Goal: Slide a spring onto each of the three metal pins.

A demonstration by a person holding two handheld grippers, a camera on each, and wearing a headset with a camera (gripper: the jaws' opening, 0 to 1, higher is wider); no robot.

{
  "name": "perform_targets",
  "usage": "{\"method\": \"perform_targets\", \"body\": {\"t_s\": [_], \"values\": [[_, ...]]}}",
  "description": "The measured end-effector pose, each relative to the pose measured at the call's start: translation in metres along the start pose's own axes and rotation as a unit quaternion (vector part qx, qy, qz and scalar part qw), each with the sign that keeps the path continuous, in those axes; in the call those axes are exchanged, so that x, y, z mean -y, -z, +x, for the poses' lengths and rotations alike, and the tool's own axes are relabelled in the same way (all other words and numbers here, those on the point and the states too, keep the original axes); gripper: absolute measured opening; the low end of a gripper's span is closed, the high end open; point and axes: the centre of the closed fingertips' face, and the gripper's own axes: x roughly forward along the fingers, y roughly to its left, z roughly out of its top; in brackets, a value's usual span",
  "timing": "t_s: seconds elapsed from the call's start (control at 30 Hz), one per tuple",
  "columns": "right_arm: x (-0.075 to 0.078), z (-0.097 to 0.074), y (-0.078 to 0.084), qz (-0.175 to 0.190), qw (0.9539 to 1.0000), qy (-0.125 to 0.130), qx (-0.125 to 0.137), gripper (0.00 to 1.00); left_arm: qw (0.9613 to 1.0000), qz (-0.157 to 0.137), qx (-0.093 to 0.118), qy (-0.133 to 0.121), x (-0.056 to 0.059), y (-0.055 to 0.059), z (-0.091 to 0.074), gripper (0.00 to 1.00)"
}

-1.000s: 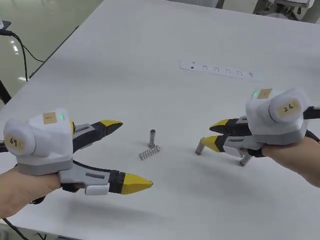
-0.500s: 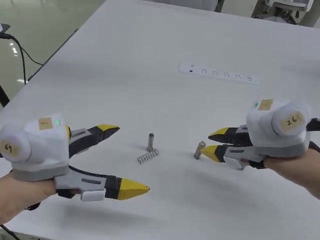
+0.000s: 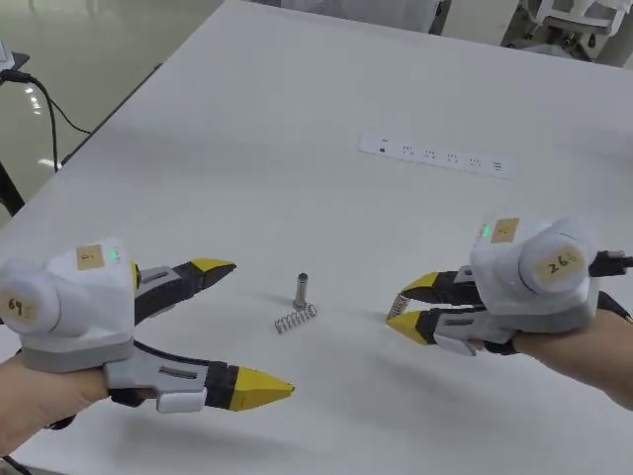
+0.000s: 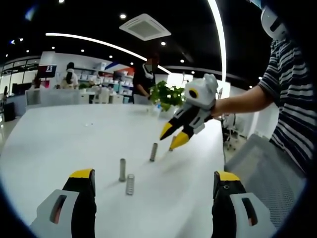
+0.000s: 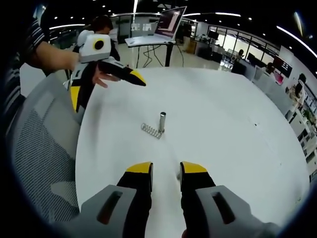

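Since a second ago the right gripper [image 3: 408,307] has drawn a little nearer and to the left. The short metal pin wearing a coil spring [image 3: 399,305], which then stood just off the near tip, now stands at the mouth of its yellow-tipped jaws. A second small piece that showed under that gripper is now hidden by it. The left gripper [image 3: 242,327] has kept its place and its spread. The rest of the shift in the head view is the camera's.

The right gripper's jaws are parted by a narrow gap and clasp nothing. The left gripper's jaws stand wide apart and empty, at the near left of the white table [image 3: 297,119].

Between the two grippers, a bare grey metal pin [image 3: 301,289] stands upright. A loose steel coil spring [image 3: 295,318] lies on its side just near of the pin's foot. Whether the two touch cannot be told.

In the left gripper view the left gripper [image 4: 154,174] looks over the bare grey metal pin [image 4: 122,169] and the loose steel coil spring [image 4: 130,184]. Farther on is the right gripper [image 4: 173,136], with the spring-wearing pin [image 4: 154,151] just off its tips. In the right gripper view the right gripper [image 5: 166,168] faces the bare pin [image 5: 162,122] and the spring [image 5: 151,130] beside it. The left gripper [image 5: 106,89] is spread open beyond them.

A long white power strip [image 3: 437,156] lies on the far side of the table, right of centre, well apart from the pins.
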Motion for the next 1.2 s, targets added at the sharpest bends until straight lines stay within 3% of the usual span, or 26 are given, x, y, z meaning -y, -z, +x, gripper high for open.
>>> {"method": "perform_targets", "body": {"t_s": [0.47, 1.03, 1.2], "values": [[-0.016, 0.022, -0.014, -0.067, 0.9967, -0.040, -0.024, 0.20, 1.0000, -0.003, -0.003, -0.001, 0.000, 0.003, -0.005, 0.96], [-0.039, 0.060, -0.029, -0.108, 0.9890, -0.096, -0.032, 0.18, 0.9999, -0.009, -0.006, -0.008, -0.002, 0.008, -0.011, 0.96], [-0.046, 0.065, -0.033, -0.137, 0.9846, -0.104, -0.029, 0.17, 0.9999, -0.010, -0.006, -0.011, -0.004, 0.008, -0.013, 0.96]]}}
